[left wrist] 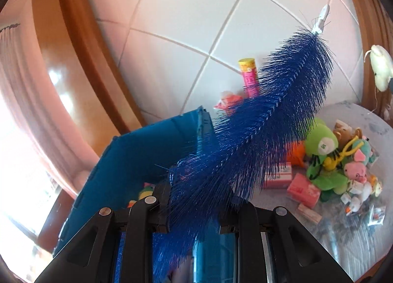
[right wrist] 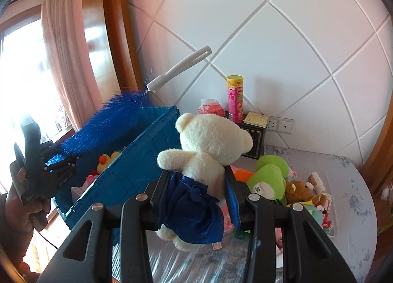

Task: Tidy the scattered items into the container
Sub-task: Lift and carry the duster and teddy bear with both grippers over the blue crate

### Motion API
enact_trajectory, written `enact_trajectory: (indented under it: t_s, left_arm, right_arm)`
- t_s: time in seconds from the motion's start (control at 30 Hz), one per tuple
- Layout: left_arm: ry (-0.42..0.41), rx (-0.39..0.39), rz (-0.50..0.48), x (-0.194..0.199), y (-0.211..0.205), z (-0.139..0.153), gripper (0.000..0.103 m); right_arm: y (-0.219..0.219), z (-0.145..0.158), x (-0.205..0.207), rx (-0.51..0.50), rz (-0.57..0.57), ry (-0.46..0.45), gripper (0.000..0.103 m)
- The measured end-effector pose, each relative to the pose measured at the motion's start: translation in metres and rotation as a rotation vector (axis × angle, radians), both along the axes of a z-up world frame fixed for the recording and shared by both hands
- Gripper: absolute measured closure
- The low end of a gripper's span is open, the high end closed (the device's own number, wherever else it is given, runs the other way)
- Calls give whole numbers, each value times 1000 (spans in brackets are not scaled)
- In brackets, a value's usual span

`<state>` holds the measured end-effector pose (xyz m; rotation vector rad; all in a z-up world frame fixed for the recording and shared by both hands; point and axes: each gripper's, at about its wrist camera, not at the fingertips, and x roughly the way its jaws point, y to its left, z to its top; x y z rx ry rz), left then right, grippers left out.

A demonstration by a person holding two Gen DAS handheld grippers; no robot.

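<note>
My left gripper (left wrist: 201,199) is shut on the bristle end of a long blue bottle brush (left wrist: 265,121), whose white handle (left wrist: 322,16) points up and away. Below and behind it stands the blue crate (left wrist: 152,150), open-topped. In the right wrist view my right gripper (right wrist: 196,184) is shut on a cream teddy bear (right wrist: 208,140) in a blue satin dress, gripped at the waist and upright, just right of the blue crate (right wrist: 147,160). The left gripper (right wrist: 59,165), held in a hand, carries the brush (right wrist: 110,123) above the crate's left side.
A yellow duck toy (right wrist: 105,160) lies in the crate. On the bed are a green plush (right wrist: 270,177), a brown bear (right wrist: 298,189), pink packets (left wrist: 303,189) and small toys. A pink and yellow can (right wrist: 235,99) and a black box (right wrist: 255,135) stand by the padded wall.
</note>
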<state>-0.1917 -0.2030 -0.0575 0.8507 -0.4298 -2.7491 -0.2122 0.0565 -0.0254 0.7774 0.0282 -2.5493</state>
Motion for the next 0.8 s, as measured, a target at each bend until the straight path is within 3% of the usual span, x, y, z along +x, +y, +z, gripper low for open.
enact_trajectory:
  t_s: [0.33, 0.8]
  left_arm:
    - [-9, 3, 111, 20, -65, 2, 81]
    - [-16, 46, 205, 42, -146, -4, 81]
  right_arm:
    - [-88, 7, -1, 6, 143, 37, 64]
    - [-198, 6, 2, 57, 295, 22, 64]
